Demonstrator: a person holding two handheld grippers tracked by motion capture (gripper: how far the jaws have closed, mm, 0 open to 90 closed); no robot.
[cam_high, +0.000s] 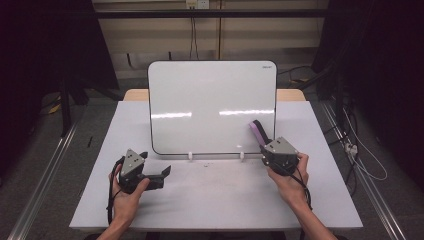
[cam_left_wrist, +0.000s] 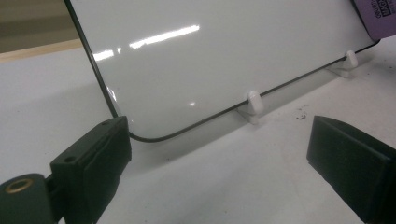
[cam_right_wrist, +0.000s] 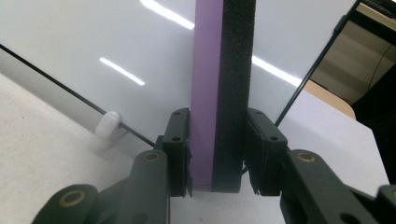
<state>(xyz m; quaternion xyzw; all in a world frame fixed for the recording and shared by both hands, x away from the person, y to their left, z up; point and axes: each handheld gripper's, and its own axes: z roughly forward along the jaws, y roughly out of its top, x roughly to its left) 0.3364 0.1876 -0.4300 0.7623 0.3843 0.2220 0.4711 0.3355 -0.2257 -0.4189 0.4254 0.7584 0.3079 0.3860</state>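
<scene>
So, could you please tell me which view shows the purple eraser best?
The right gripper view: the eraser stands upright between its jaws, purple body and black felt plain. The high view shows it small against the whiteboard; the left gripper view catches one corner.

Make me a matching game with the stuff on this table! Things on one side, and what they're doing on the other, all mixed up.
Things:
1. whiteboard
2. eraser
3. left tongs
4. clips

States:
A. open, holding nothing
B. purple and black, pinched in the right tongs
C. small and white, holding the board's bottom edge
D. standing up, leaning back, wiped blank

Pairs: 1-D, 2-B, 3-A, 4-C
</scene>
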